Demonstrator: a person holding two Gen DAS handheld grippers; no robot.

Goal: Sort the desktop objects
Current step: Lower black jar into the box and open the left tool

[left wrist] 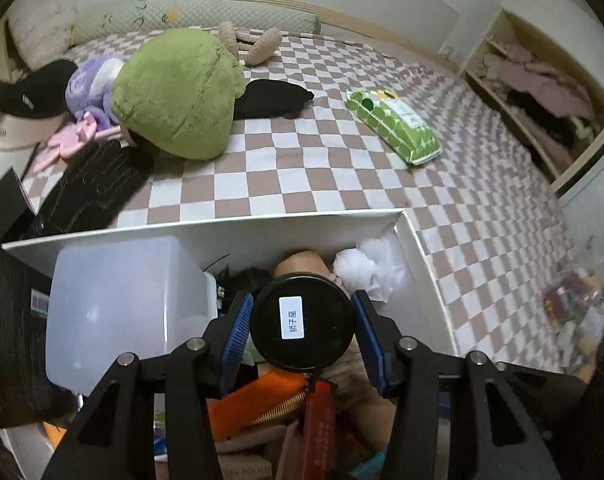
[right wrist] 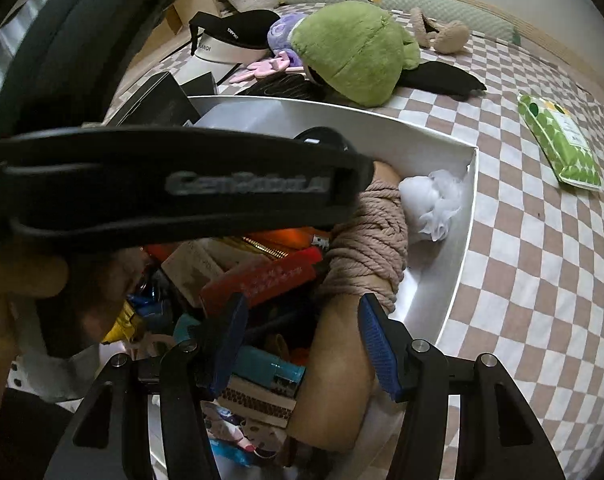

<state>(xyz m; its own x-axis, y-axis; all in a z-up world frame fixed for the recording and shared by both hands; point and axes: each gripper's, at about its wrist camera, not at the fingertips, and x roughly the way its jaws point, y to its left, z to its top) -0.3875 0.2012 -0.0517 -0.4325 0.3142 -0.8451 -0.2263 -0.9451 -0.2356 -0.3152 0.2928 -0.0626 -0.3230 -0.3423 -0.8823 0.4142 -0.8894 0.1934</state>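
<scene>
Above the cluttered white box on the bed, the left gripper pinches a round black jar between its 2 blue pads, seemingly to lift it out for sorting. Its flat face bears a small white label. The right gripper hangs spread over a rope spool.

R gripper open | over white box | above rope spool
</scene>
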